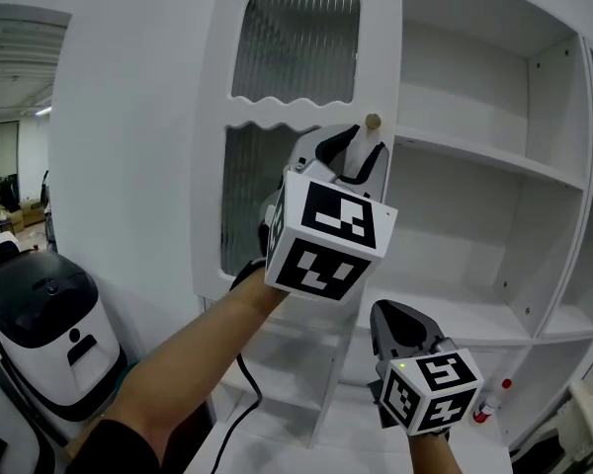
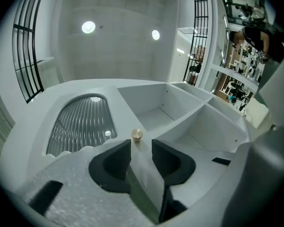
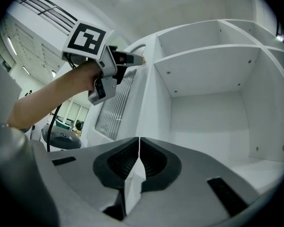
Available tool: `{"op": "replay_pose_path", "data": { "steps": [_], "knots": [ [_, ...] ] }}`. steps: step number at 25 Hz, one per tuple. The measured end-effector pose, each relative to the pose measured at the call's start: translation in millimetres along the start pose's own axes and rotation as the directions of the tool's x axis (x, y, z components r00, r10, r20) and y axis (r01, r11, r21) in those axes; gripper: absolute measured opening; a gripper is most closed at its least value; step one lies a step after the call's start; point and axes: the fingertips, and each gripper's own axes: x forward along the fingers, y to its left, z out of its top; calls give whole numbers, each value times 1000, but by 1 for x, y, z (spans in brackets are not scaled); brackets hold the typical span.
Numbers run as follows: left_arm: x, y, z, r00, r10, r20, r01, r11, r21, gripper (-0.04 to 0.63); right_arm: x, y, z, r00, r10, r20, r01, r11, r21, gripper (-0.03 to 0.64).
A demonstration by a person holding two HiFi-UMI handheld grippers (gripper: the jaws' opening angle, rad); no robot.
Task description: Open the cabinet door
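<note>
The white cabinet door, with ribbed glass panels, stands swung out, and bare shelves show to its right. Its small brass knob sits on the door's free edge. My left gripper is raised just below the knob. In the left gripper view the jaws of this gripper stand open on either side of the door's edge, with the knob just past the fingertips and not pressed. My right gripper hangs lower, shut and empty, facing the shelves.
A white appliance with a black top stands on the floor at the left. A black cable trails down from my left gripper. A small red-capped bottle lies low at the right near the cabinet's bottom shelf.
</note>
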Motion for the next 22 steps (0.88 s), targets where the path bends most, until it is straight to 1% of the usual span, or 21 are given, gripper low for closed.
{"op": "replay_pose_path", "data": {
  "steps": [2,7,11,14,17,18,19,22],
  "knots": [
    [5,2,0,1000,3,1,-3,1000,5,140,1,-1,-1,1000,-4,-2,4,1000,-2,21],
    [15,4,2,1000,8,11,-8,1000,4,140,3,-4,-8,1000,-15,-12,15,1000,8,21],
    [21,5,4,1000,21,16,-21,1000,20,140,4,-6,-13,1000,-18,-8,18,1000,23,21],
    [25,7,7,999,33,17,-34,998,47,138,7,-5,-18,1000,-13,-11,13,999,34,21],
    [26,7,9,999,33,13,-34,997,63,116,8,-7,-22,1000,-12,-15,13,999,45,21],
    [25,8,9,999,35,11,-35,997,67,87,9,-7,-22,1000,-12,-15,12,999,48,21],
    [25,8,9,999,41,10,-41,996,82,87,9,-7,-23,1000,-9,-14,10,999,52,21],
    [23,9,10,997,79,20,-82,984,157,81,10,-4,-24,1000,6,-9,-5,998,70,21]
  ]
}}
